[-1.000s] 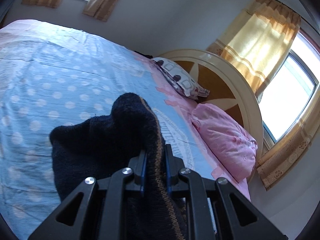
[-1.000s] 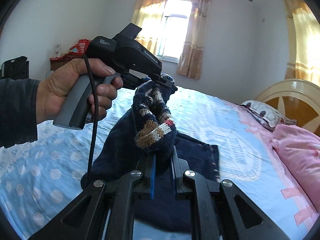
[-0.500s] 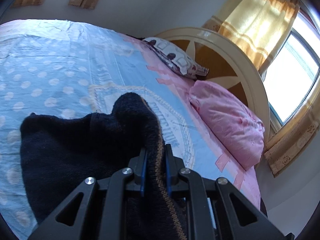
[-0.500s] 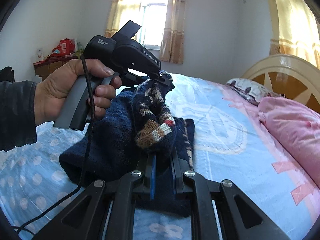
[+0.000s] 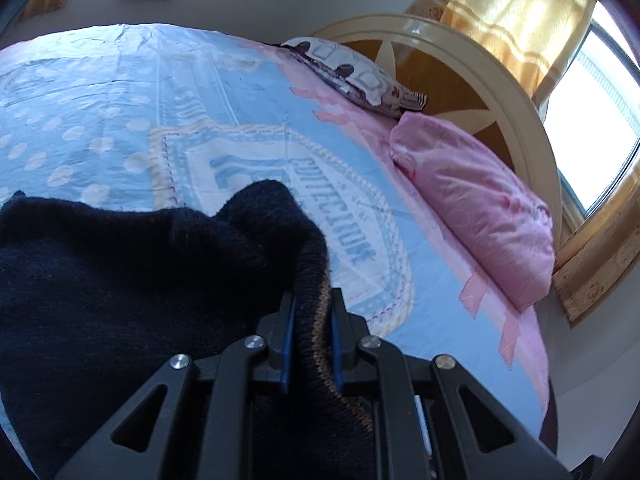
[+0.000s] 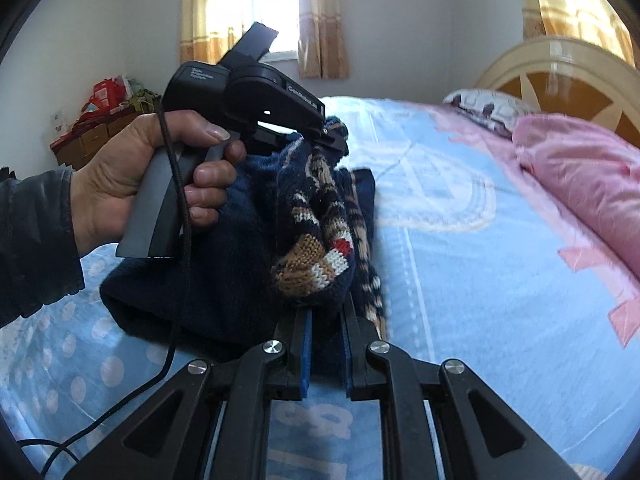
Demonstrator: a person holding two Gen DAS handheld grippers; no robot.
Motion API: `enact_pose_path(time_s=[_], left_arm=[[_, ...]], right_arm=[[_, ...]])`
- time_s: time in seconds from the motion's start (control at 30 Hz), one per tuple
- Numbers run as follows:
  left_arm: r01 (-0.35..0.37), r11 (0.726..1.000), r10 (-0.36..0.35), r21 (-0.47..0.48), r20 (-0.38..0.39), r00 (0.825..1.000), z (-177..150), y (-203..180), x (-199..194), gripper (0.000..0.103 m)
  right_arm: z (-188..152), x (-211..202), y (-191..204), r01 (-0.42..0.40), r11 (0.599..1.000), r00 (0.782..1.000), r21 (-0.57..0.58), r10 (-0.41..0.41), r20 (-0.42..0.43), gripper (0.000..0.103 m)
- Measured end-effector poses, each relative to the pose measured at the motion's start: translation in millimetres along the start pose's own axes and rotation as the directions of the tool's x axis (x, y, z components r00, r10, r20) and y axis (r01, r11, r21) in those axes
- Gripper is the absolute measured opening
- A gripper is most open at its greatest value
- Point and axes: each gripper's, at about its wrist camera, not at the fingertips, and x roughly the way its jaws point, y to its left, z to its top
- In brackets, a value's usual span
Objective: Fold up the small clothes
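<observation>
Between my left gripper's (image 5: pixel 310 334) closed fingers sits the ribbed hem of the navy sweater (image 5: pixel 132 280), its bulk draping left over the blue bedsheet (image 5: pixel 200 92). My right gripper (image 6: pixel 325 350) clamps its patterned fold (image 6: pixel 316 264), raised just ahead.
</observation>
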Motion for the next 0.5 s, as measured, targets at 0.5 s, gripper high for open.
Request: enact_pose_path(time_s=[0.5], left_arm=[[-0.135,0.966,0.118,0.22,0.088,0.989,-16.4,-38.6,-35.2,0.054]], right_arm=[[-7.7,4.3,-14.8,-0.052,0.996,0.997,0.067,0.056,-0.06,0.011]])
